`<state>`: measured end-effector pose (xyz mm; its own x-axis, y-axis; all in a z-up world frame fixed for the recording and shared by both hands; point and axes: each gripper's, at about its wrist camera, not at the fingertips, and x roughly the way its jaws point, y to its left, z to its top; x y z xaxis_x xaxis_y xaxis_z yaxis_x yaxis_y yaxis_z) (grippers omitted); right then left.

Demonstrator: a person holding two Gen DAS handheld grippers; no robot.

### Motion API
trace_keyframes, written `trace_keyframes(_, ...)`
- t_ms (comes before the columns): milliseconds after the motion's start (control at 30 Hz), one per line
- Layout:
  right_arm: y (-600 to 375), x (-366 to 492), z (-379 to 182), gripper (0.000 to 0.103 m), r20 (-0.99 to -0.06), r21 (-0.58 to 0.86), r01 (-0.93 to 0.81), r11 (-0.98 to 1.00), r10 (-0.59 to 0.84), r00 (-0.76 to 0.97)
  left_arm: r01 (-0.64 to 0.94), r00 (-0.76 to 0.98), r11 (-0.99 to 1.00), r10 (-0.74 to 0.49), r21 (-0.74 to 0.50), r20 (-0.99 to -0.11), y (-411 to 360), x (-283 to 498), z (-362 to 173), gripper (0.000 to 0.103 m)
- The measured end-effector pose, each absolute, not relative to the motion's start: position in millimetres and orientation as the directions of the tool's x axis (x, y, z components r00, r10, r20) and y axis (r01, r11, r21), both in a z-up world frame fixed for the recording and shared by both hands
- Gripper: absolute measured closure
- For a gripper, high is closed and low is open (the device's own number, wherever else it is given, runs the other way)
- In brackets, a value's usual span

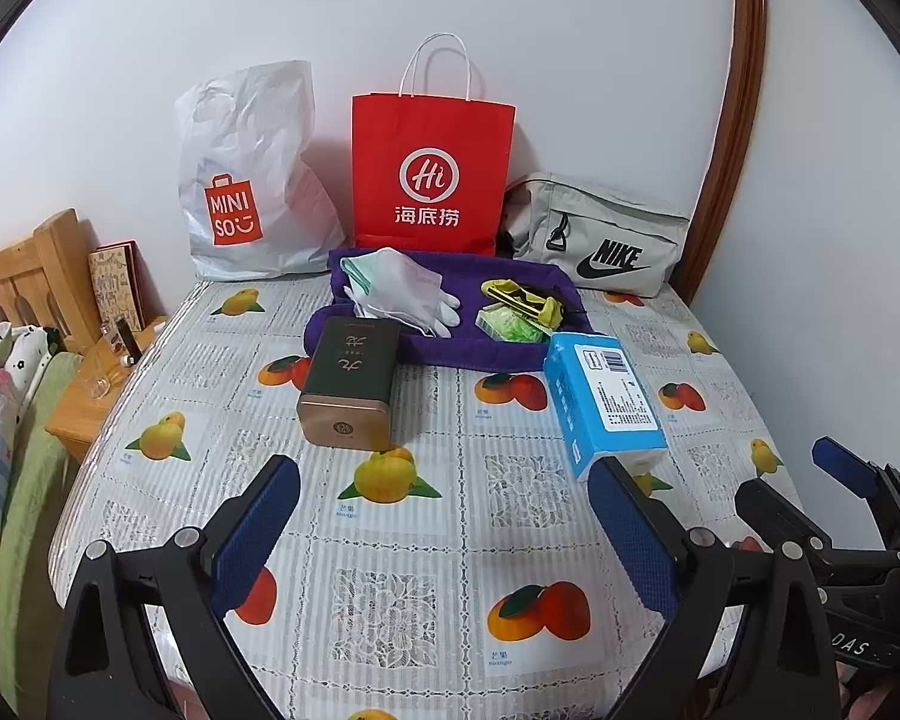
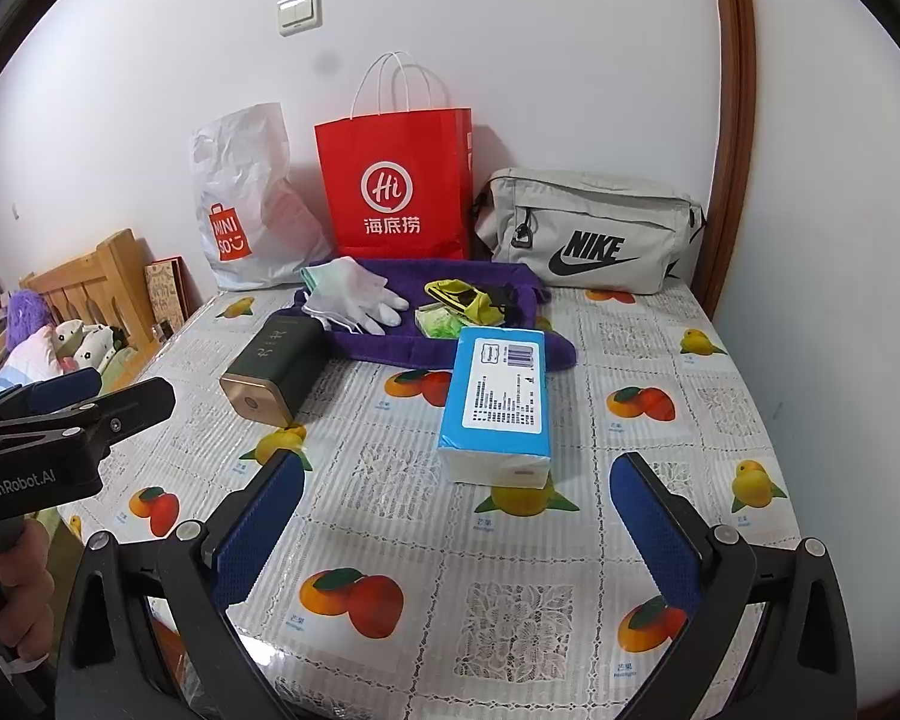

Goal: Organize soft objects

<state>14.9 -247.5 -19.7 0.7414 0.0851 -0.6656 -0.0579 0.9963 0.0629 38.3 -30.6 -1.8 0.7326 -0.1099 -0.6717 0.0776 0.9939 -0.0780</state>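
Left gripper [image 1: 444,531] and right gripper [image 2: 456,531], both spread and empty, over the table's near edge; mid-table, blue tissue pack [image 2: 498,399] and dark tin [image 1: 351,384]; beyond, purple towel [image 1: 480,354] bearing white gloves [image 1: 408,288]; along the far edge, Miniso bag [image 1: 246,180], red paper bag [image 1: 432,174], Nike pouch [image 1: 600,234].

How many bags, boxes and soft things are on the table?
Bags: 3 – white plastic bag, red paper bag, grey pouch
Boxes: 2 – dark tin, blue tissue pack
Soft things: 3 – purple towel, white gloves, yellow cloth
Total: 8
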Motion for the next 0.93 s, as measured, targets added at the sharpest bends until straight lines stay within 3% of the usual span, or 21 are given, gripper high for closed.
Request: trace_keyframes(933, -244.2, 10.0, -16.2, 0.002, -0.660, 0.049, -0.064, 0.997, 0.080, 0.747, 0.078, 0.734, 0.994, -0.112, -0.079, -0.670, -29.4, 37.2, -1.6, 0.006)
